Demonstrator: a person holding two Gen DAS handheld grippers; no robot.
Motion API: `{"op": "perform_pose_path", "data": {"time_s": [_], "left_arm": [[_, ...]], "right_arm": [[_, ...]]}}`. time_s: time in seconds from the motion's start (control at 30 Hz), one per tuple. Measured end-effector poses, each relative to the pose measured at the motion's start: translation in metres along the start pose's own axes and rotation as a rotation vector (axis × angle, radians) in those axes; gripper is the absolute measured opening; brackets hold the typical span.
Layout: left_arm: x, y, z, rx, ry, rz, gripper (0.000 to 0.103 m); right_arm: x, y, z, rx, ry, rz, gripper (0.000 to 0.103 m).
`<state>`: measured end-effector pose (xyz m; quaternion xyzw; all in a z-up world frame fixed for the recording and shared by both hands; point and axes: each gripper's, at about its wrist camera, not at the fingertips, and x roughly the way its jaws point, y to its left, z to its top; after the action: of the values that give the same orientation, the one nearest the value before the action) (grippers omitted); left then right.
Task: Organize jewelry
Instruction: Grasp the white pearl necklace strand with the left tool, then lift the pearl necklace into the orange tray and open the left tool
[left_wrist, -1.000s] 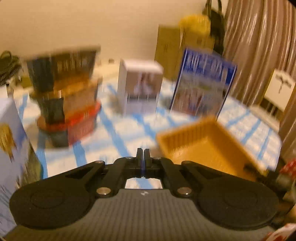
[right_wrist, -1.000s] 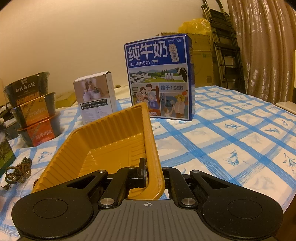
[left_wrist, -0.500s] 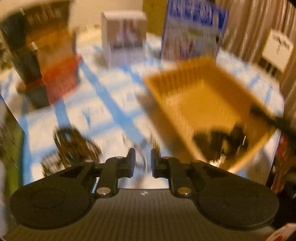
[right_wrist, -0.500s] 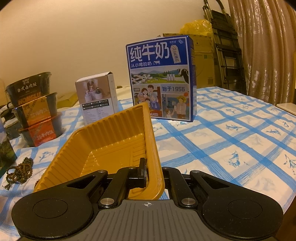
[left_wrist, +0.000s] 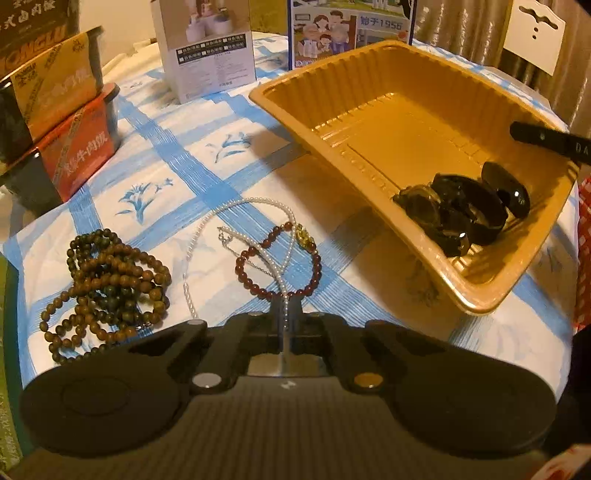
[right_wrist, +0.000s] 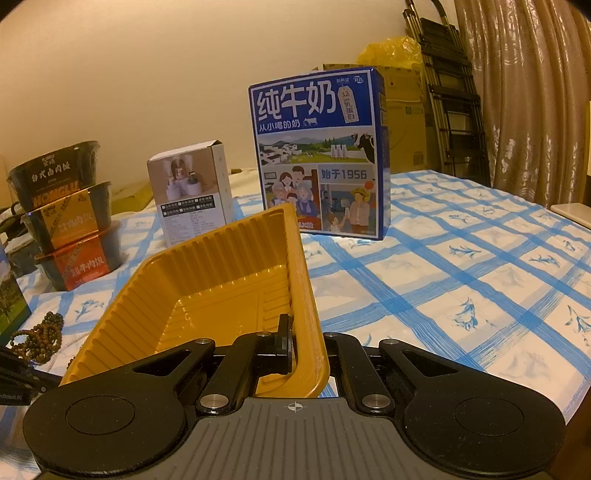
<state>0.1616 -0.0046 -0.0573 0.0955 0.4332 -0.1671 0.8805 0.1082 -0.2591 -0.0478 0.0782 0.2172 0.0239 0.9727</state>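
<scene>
A yellow ribbed tray (left_wrist: 373, 122) is being held tilted above the desk (left_wrist: 173, 155), its rim being clamped by the closed right gripper (right_wrist: 295, 345), with one finger inside the wall and the other outside. Dark glossy pieces (left_wrist: 461, 210) are lying gathered in the tray's lower corner. The left gripper (left_wrist: 286, 314) is being held low over the blue-checked cloth, its fingers nearly together around a strand of the white pearl necklace (left_wrist: 236, 236); whether the strand is actually being pinched cannot be told. A dark red bead bracelet (left_wrist: 279, 258) with a gold charm is lying across the pearl necklace, just beyond the left gripper. A heap of brown wooden bead strands (left_wrist: 107, 284) is lying to the left of both, apart from them. At the back of the desk the following are standing: a stack of instant-meal bowls (right_wrist: 66, 214), a small white carton (right_wrist: 192, 192) and a blue milk carton (right_wrist: 319, 151).
</scene>
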Motion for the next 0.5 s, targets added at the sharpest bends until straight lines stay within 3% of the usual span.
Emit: {"op": "perform_pose_path", "data": {"time_s": [0.23, 0.5], "left_arm": [[-0.062, 0.024, 0.039, -0.108, -0.205, -0.010, 0.002], [-0.134, 0.037, 0.100, -0.150, -0.415, -0.015, 0.002]], "right_arm": [[0.001, 0.000, 0.000, -0.001, -0.001, 0.001, 0.005], [0.001, 0.000, -0.001, -0.001, 0.001, 0.002, 0.005]]}}
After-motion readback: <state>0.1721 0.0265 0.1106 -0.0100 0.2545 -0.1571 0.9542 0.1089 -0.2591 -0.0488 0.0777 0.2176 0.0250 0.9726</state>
